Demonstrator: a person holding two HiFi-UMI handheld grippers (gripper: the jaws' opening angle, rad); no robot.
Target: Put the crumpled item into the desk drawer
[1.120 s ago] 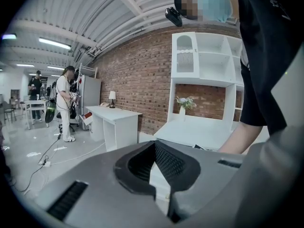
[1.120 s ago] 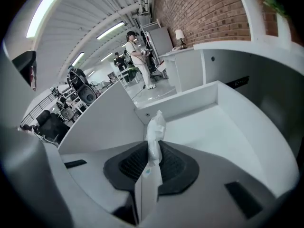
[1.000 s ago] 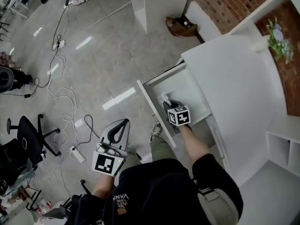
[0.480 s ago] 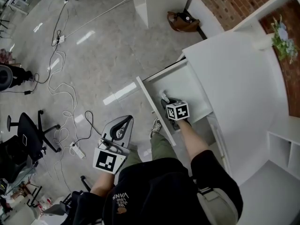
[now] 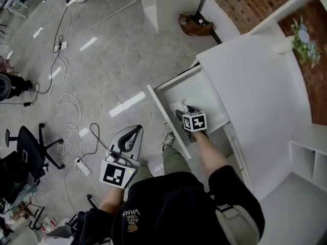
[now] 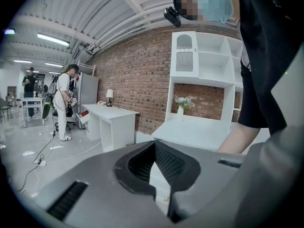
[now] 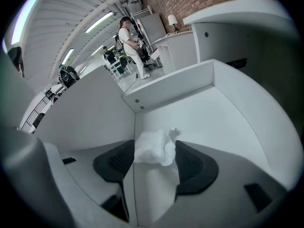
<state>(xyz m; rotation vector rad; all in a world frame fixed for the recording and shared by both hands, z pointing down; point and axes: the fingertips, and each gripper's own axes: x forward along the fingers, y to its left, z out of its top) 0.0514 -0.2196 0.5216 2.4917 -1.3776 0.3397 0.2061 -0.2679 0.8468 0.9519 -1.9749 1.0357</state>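
The crumpled white item (image 5: 180,105) lies on the floor of the open desk drawer (image 5: 207,88), near its front left corner. My right gripper (image 5: 184,111) reaches down into the drawer, and its jaws are opening. In the right gripper view the crumpled item (image 7: 153,147) sits between the spread black pads (image 7: 194,166), which do not squeeze it, in front of the drawer's white walls (image 7: 171,84). My left gripper (image 5: 136,131) hangs over the floor left of the drawer, shut and empty. Its jaw tips (image 6: 154,144) meet in the left gripper view.
The white desk top (image 5: 255,80) runs to the right of the drawer, with a flower vase (image 5: 302,41) at its far end. Cables (image 5: 66,101), a power strip (image 5: 82,166) and an office chair (image 5: 25,147) are on the floor at left. A brown bag (image 5: 193,25) lies by the wall.
My right gripper's jaws have spread, and more of the crumpled item now shows in the drawer beside them. The left gripper has barely moved.
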